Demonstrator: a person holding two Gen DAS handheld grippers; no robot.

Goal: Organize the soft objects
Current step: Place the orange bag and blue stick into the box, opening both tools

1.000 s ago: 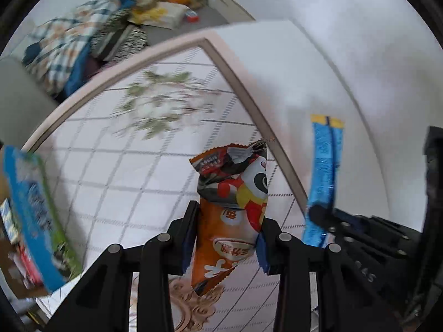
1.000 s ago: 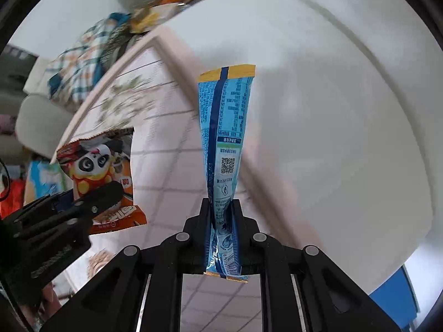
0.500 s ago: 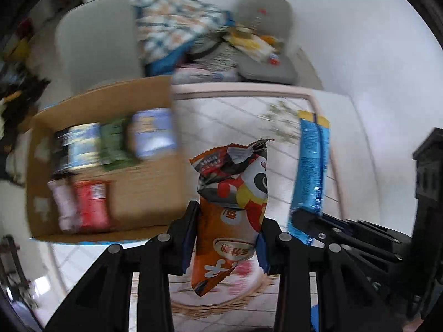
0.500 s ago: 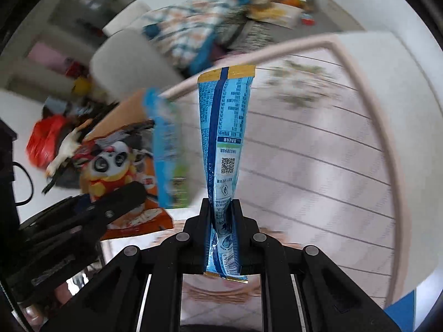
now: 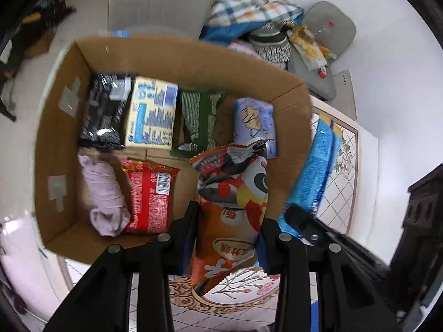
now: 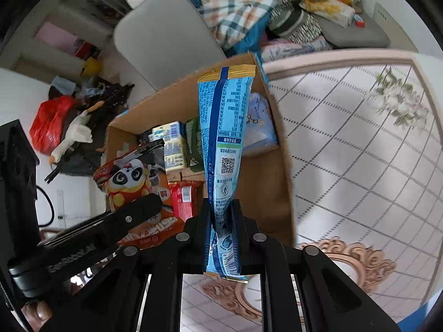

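My left gripper [image 5: 228, 218] is shut on an orange panda snack bag [image 5: 235, 193], held over the near right part of an open cardboard box [image 5: 55, 127]. The bag also shows in the right wrist view [image 6: 135, 182]. My right gripper [image 6: 223, 215] is shut on a long blue packet [image 6: 224, 127], held upright above the box's right wall [image 6: 279, 171]; the packet also shows in the left wrist view [image 5: 315, 166]. The box holds several packs: black [image 5: 106, 110], yellow [image 5: 152, 113], green [image 5: 198, 119], lilac [image 5: 254, 121], red [image 5: 151, 196], and a rolled pink cloth [image 5: 105, 193].
The box stands on a patterned floor mat [image 6: 360, 138]. A grey chair [image 6: 163, 36] stands behind the box, with a checked blanket [image 6: 235, 5] and cushions [image 5: 326, 27] beyond. A red bag [image 6: 47, 121] and clutter lie at the left.
Both grippers have swung left from the floor mat to over the cardboard box, each still holding its packet. The box now fills the left wrist view.
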